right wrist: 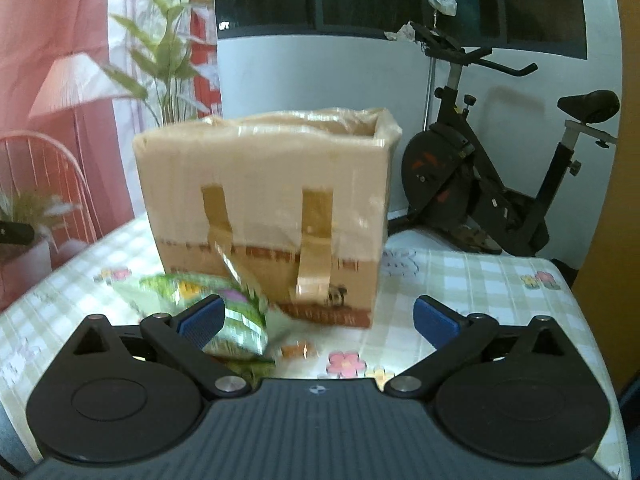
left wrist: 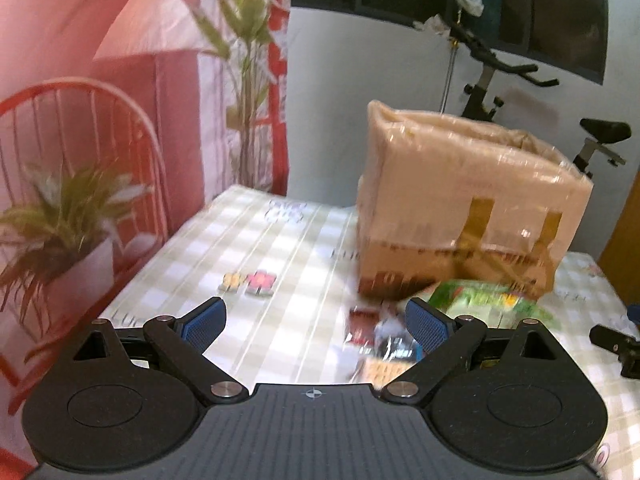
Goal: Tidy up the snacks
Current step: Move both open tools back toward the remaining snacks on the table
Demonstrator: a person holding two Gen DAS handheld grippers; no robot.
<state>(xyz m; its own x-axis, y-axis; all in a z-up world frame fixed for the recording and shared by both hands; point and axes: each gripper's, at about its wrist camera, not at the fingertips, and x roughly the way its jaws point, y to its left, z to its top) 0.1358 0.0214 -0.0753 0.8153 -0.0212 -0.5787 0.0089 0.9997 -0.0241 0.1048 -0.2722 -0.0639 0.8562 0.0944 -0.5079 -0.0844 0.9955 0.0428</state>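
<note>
Only from the left gripper point(left wrist: 316, 320), spread wide and empty, is a dark snack packet point(left wrist: 386, 340) seen, blurred, beside the green packet point(left wrist: 492, 300). The right gripper point(right wrist: 318, 318) is likewise held wide and empty before the cardboard box point(right wrist: 264, 208) on the checked tablecloth point(right wrist: 480, 280).

Dim indoor light, motion blur, fisheye-bent edges.

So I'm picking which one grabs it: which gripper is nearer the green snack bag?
Right. The green snack bag lies against the right gripper's near finger; the left gripper sits farther left.
</note>
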